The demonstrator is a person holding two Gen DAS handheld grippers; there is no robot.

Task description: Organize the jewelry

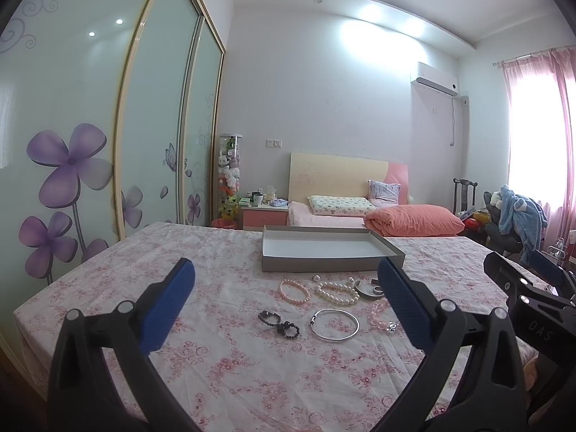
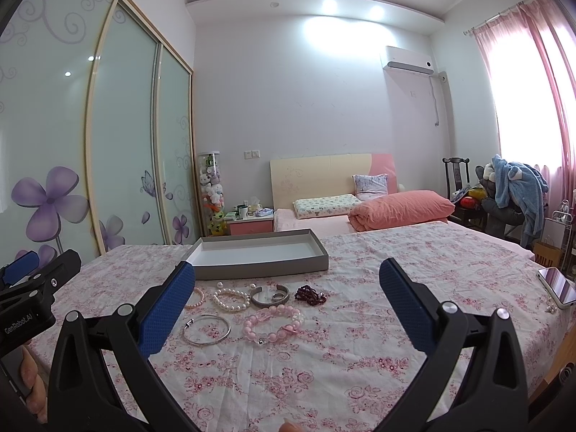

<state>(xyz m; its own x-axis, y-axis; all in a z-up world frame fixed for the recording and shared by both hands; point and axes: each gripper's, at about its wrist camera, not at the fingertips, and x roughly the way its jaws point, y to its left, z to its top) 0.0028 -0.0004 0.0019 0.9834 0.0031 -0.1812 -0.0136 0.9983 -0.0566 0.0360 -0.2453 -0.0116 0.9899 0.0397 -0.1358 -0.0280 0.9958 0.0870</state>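
Note:
Jewelry lies on the floral bedsheet point(image 1: 223, 367) in front of a shallow grey box point(image 1: 329, 262) point(image 2: 259, 264) with a white inside. Nearest are a black bead bracelet point(image 1: 279, 324), a silver bangle point(image 1: 334, 324) point(image 2: 206, 329) and a chunky pink bead bracelet point(image 2: 271, 324) point(image 1: 381, 315). Behind them lie a small pink pearl bracelet point(image 1: 295, 291), a white pearl bracelet point(image 1: 337, 292) point(image 2: 231, 300), a silver cuff point(image 2: 270, 296) and dark red beads point(image 2: 310, 294). My left gripper point(image 1: 286, 286) hovers open above the sheet, short of the jewelry. My right gripper point(image 2: 287, 286) is open too, holding nothing.
A phone point(image 2: 558, 286) lies near the bed's right edge. Behind the box are a folded orange quilt point(image 1: 414, 220), pillows and a headboard. Sliding wardrobe doors point(image 1: 72, 151) run along the left. A chair with blue clothing point(image 2: 514, 190) stands at the right by the curtained window.

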